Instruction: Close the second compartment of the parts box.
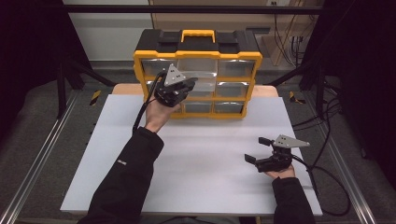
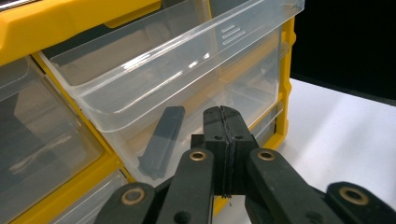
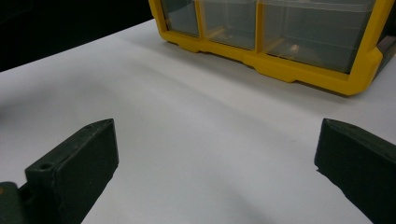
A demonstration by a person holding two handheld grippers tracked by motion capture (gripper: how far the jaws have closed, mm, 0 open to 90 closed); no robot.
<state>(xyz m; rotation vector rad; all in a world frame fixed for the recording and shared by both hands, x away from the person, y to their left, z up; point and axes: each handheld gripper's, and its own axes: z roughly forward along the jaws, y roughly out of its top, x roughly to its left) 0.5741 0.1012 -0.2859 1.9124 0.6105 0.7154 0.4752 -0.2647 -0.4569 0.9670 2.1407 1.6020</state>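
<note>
Overhead, the left gripper (image 1: 180, 91) is raised against the front of a yellow drawer organiser (image 1: 198, 74) at the table's (image 1: 196, 158) far edge, while the right gripper (image 1: 259, 149) rests low on the white surface, well apart from the cabinet, jaws spread and empty.

Seen from the left gripper (image 2: 223, 122), its jaws are pressed together with nothing between them, tips right at a pulled-out clear drawer (image 2: 187, 88); a dark flat part (image 2: 161, 140) lies inside, just left of the tips.

From the right gripper (image 3: 215, 154), wide-set jaws frame bare table (image 3: 187, 116), the organiser's (image 3: 299, 70) bottom row ahead.
</note>
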